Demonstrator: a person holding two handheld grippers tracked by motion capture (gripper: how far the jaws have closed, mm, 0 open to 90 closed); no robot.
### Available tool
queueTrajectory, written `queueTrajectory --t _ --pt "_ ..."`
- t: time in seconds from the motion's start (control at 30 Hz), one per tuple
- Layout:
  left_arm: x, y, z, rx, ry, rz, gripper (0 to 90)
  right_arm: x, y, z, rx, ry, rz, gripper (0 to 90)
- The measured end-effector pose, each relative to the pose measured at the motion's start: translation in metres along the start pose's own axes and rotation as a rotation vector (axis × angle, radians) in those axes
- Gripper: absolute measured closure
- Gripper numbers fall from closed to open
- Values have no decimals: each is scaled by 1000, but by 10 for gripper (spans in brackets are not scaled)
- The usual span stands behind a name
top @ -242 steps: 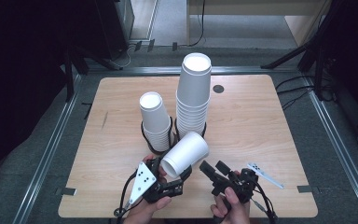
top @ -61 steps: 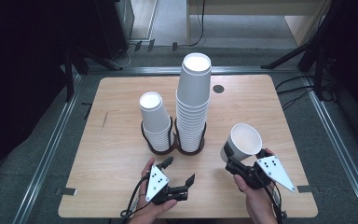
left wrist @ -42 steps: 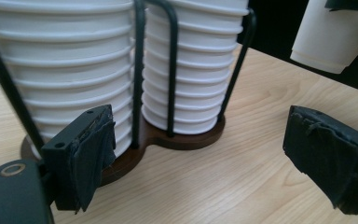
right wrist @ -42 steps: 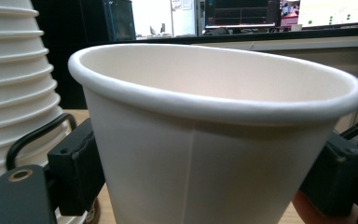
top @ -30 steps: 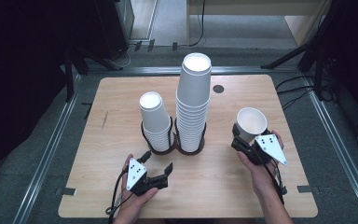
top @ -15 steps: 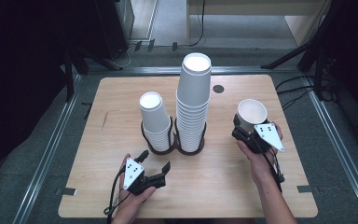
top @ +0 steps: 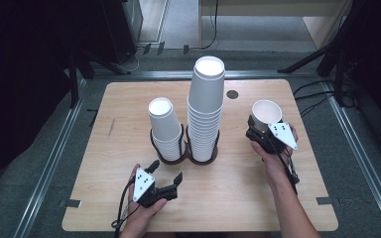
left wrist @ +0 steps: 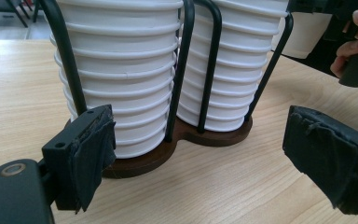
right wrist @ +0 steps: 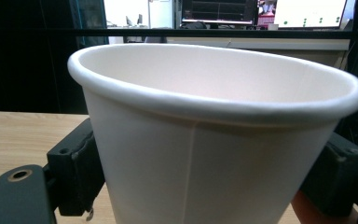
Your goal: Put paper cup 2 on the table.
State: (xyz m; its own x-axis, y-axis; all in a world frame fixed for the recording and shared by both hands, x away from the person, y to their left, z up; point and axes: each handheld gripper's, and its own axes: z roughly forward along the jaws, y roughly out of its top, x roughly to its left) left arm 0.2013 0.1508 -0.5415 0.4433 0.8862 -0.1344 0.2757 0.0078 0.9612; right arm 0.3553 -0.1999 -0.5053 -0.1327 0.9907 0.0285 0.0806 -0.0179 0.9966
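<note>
1. Right now the right gripper [top: 262, 134] has its jaws pressed against both sides of a white paper cup [top: 266, 113], held upright with its mouth open upward, over the right part of the table [top: 104, 198].
2. Meanwhile the left gripper [top: 166, 173] has its jaws spread apart with nothing between them, low over the table's near edge.
3. Just ahead of those empty jaws stands the dark two-ring holder [left wrist: 200, 135].
4. It carries a short cup stack [top: 164, 129] and a tall cup stack [top: 206, 109].
</note>
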Motion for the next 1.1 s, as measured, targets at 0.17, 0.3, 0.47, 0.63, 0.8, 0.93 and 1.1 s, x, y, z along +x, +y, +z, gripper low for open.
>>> queueTrajectory --t 0.17,0.3,0.47,0.63,0.8,0.93,1.1 --pt "0 0 0 -1 0 0 94 0 -5 6 21 -9 -11 138" --pt "0 0 0 -2 0 -2 94 -2 -9 8 45 -14 -17 137" --pt "-1 0 0 1 -1 1 94 -5 -15 9 80 -26 -8 135" --pt "-1 0 0 2 0 1 94 -9 -21 9 103 -33 -1 133" --pt "-1 0 0 3 0 1 94 -11 -27 7 126 -43 8 133" --pt "-1 -1 1 7 -3 3 94 -14 -33 6 144 -48 3 132" --pt "-2 -1 1 8 -4 2 94 -16 -37 3 143 -53 9 129"
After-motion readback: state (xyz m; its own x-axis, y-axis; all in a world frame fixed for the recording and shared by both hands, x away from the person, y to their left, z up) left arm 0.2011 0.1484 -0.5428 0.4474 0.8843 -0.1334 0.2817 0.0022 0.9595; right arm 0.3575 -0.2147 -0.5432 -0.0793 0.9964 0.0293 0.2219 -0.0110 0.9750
